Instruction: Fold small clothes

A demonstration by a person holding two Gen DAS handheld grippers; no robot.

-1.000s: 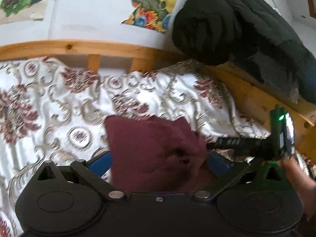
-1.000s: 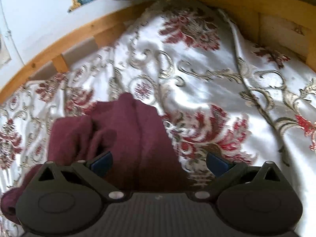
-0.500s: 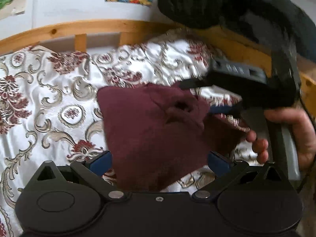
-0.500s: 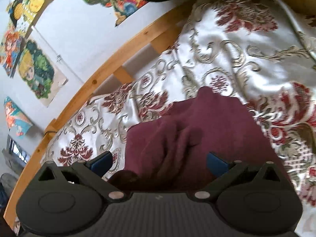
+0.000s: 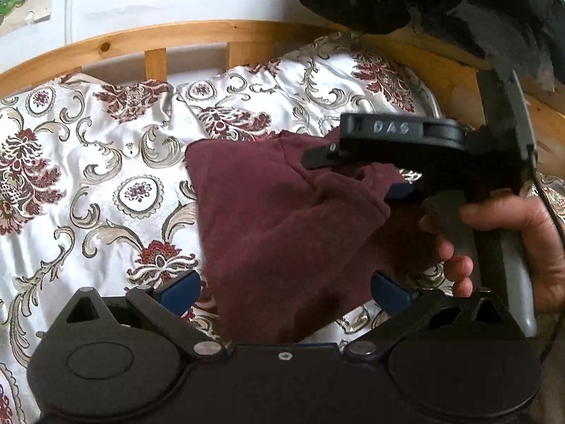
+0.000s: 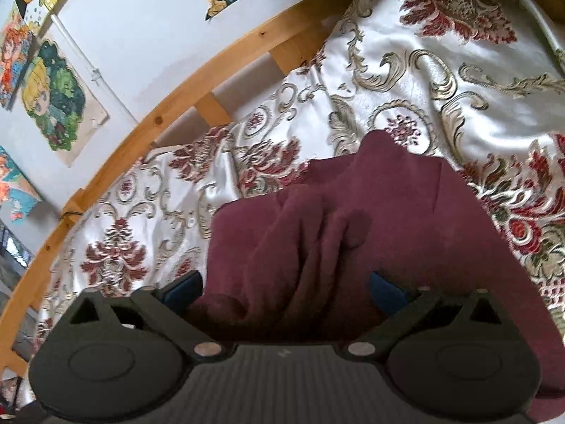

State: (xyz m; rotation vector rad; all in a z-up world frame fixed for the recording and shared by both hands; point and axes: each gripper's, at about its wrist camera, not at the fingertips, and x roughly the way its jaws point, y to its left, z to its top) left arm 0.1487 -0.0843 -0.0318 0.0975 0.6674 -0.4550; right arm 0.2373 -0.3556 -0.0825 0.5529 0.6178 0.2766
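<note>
Left view: the soft maroon knit garment [image 5: 282,233] lies bunched on the floral satin bedspread [image 5: 88,176] between the left claw [image 5: 284,288]'s wide-spread fingers, and right view, the right claw [image 6: 286,288] straddles it spread too, so clamping that bunched heap could lock creases in.

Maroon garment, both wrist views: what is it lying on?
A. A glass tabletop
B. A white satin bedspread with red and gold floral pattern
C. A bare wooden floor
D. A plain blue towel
B. The maroon garment rests on the white floral bedspread, which surrounds it in both views, with the wooden bed frame behind.
</note>
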